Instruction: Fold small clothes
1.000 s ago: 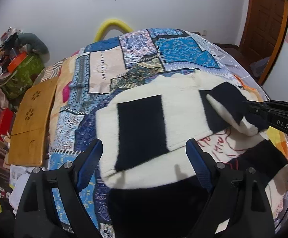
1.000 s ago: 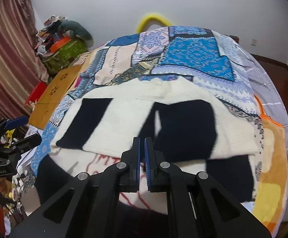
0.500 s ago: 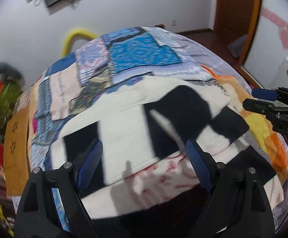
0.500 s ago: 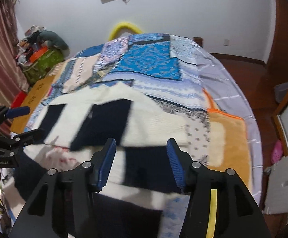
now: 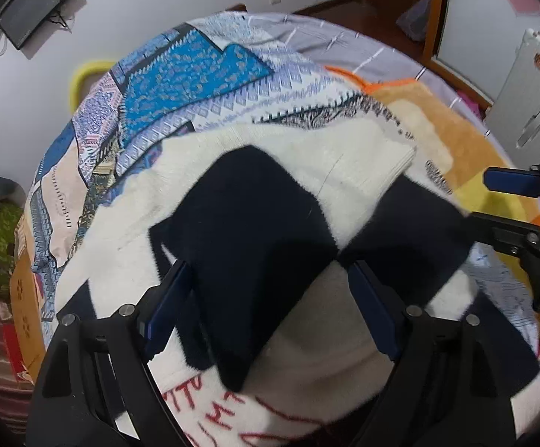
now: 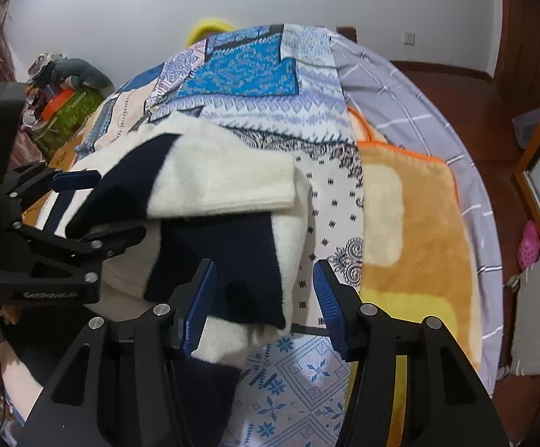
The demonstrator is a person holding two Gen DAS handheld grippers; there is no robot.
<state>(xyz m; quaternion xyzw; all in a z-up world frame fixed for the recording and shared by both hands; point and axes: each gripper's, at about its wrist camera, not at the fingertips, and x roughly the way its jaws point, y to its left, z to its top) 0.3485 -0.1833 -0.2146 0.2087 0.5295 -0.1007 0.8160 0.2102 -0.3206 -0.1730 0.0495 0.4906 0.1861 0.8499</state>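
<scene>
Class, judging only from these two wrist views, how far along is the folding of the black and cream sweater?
Done: one sleeve lies folded across the sweater body. In hand: nothing; the left gripper and right gripper are both open over the sweater's right edge. Left: judging by the spread-out body on the patchwork quilt, further folds remain.

Patchwork bedspread (image 5: 210,63), orange blanket (image 6: 411,201), wall-mounted TV (image 5: 28,7).

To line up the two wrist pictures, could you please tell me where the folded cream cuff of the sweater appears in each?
Left wrist view: cream cuff upper right of centre, above the dark panel.
Right wrist view: cream cuff at centre, overlapping the dark panel.
Shared landmark: bright blue quilt patch, beyond the sweater.
</scene>
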